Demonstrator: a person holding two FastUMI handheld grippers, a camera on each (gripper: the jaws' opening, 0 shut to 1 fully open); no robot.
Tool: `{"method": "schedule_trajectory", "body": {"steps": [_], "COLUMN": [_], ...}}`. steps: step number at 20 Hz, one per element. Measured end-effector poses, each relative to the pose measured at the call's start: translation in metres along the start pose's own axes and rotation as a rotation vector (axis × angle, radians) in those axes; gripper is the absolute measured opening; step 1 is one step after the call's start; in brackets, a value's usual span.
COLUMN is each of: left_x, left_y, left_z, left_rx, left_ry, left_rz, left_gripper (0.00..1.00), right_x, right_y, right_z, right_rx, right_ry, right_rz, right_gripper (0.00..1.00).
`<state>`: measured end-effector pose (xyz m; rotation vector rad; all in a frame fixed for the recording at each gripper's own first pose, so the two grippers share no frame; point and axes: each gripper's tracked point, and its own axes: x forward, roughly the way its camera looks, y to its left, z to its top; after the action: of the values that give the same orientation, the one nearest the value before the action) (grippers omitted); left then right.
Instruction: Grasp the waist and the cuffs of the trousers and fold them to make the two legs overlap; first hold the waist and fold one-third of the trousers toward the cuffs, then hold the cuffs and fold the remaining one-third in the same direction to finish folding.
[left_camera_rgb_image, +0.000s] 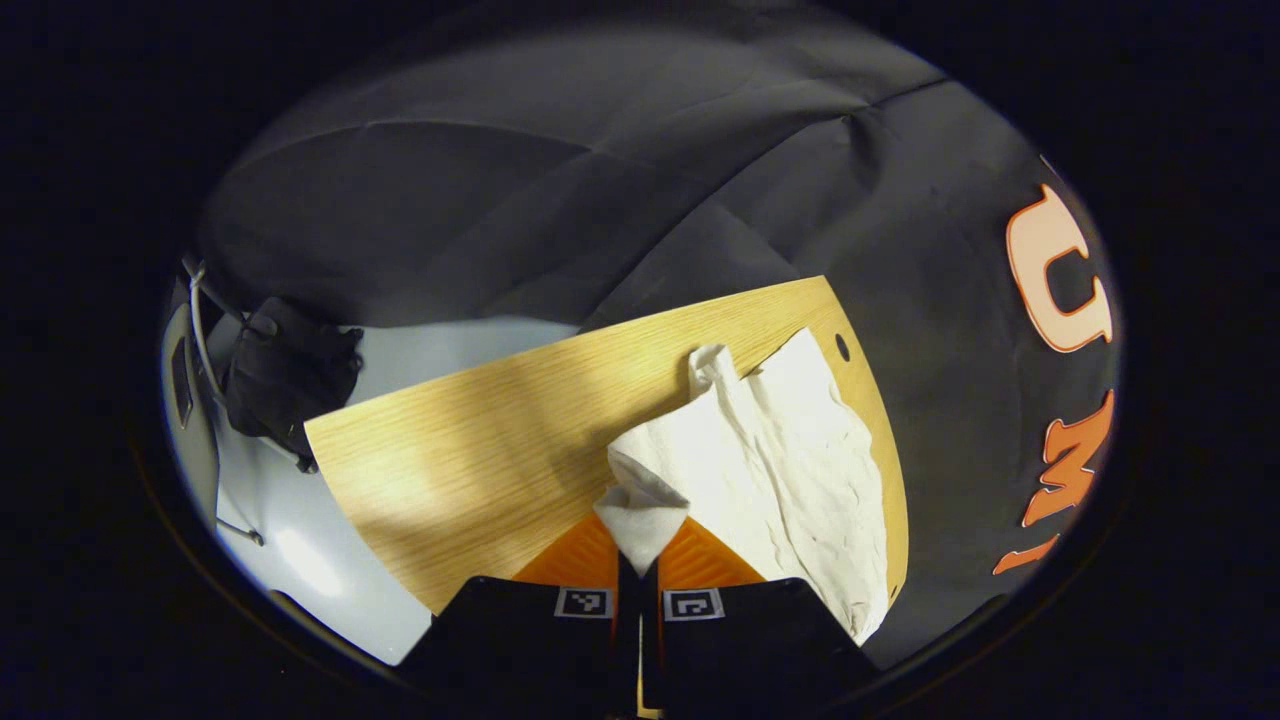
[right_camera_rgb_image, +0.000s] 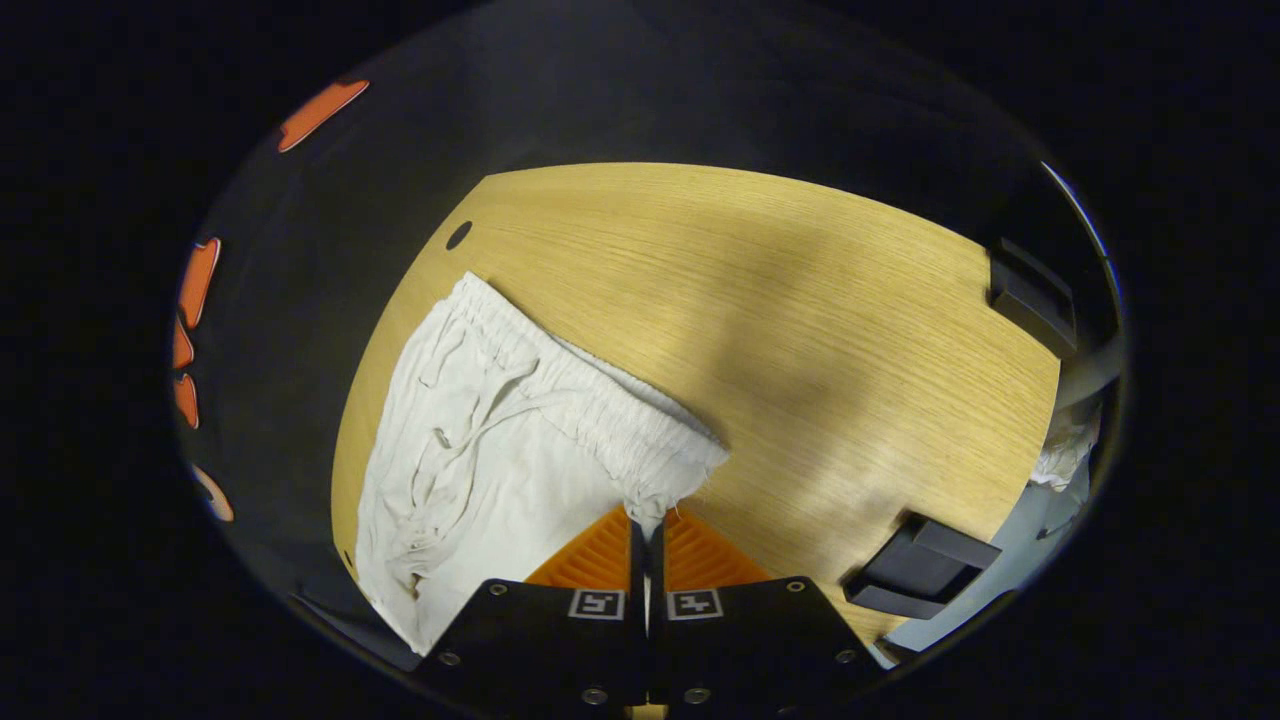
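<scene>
So my left gripper (left_camera_rgb_image: 638, 560) is pinched tight on a cuff end of the white trousers (left_camera_rgb_image: 770, 470), and my right gripper (right_camera_rgb_image: 648, 540) is clamped on a corner of the elastic waistband (right_camera_rgb_image: 590, 400). The trousers lie rumpled at the edge of the wooden table (right_camera_rgb_image: 800, 330), drawstring (right_camera_rgb_image: 480, 410) showing.

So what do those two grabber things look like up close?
Each one, the left gripper and the right gripper, has a flat black body with two small square black-and-white marker tags side by side. Two ribbed, wedge-shaped fingers stick out front. The right gripper's body also shows small round screws.
</scene>
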<state>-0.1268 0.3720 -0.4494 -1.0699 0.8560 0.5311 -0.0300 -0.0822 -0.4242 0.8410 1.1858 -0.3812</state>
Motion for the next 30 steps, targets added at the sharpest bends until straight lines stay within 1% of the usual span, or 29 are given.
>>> {"method": "schedule_trajectory", "body": {"steps": [3,7,8,10,12,16,18,20,21,24,27,28,29,30], "left_x": [-0.016,-0.019,-0.018,-0.017,-0.016,-0.015,-0.006,0.000,0.004,0.009,0.012,0.019,0.025,0.033], "left_y": [-0.018,-0.051,-0.060,-0.073,-0.086,-0.122,-0.135,-0.145,-0.150,-0.155,-0.174,-0.182,-0.185,-0.193], "left_z": [0.010,0.023,0.023,0.030,0.039,0.055,0.064,0.076,0.082,0.090,0.099,0.102,0.105,0.107], "left_rx": [0.051,0.181,0.234,0.328,0.375,0.429,0.429,0.414,0.414,0.458,0.499,0.510,0.523,0.530], "left_ry": [-0.004,0.005,0.012,0.031,0.048,0.062,0.069,0.072,0.077,0.094,0.094,0.090,0.084,0.082], "left_rz": [-0.050,-0.108,-0.119,-0.131,-0.158,-0.214,-0.229,-0.251,-0.259,-0.259,-0.264,-0.260,-0.251,-0.243], "left_gripper": [0.05,0.05,0.05,0.05,0.05,0.05,0.03,0.05,0.03,0.05,0.05,0.02,0.05,0.02], "right_x": [-0.009,-0.020,-0.020,-0.024,-0.028,-0.039,-0.042,-0.046,-0.048,-0.049,-0.044,-0.039,-0.033,-0.028], "right_y": [0.009,0.034,0.039,0.051,0.065,0.090,0.100,0.106,0.111,0.118,0.132,0.137,0.143,0.148], "right_z": [0.005,0.016,0.019,0.025,0.033,0.051,0.060,0.067,0.071,0.078,0.089,0.092,0.094,0.097], "right_rx": [0.023,0.125,0.137,0.130,0.119,0.104,0.116,0.130,0.136,0.159,0.176,0.179,0.181,0.188], "right_ry": [-0.002,-0.011,-0.015,-0.016,-0.033,-0.083,-0.098,-0.113,-0.116,-0.115,-0.111,-0.103,-0.090,-0.078], "right_rz": [0.036,0.111,0.122,0.145,0.165,0.181,0.179,0.179,0.176,0.159,0.165,0.168,0.175,0.176], "right_gripper": [0.01,0.01,0.01,0.01,0.01,0.01,0.01,0.01,0.01,0.01,0.01,0.01,0.01,0.01]}}
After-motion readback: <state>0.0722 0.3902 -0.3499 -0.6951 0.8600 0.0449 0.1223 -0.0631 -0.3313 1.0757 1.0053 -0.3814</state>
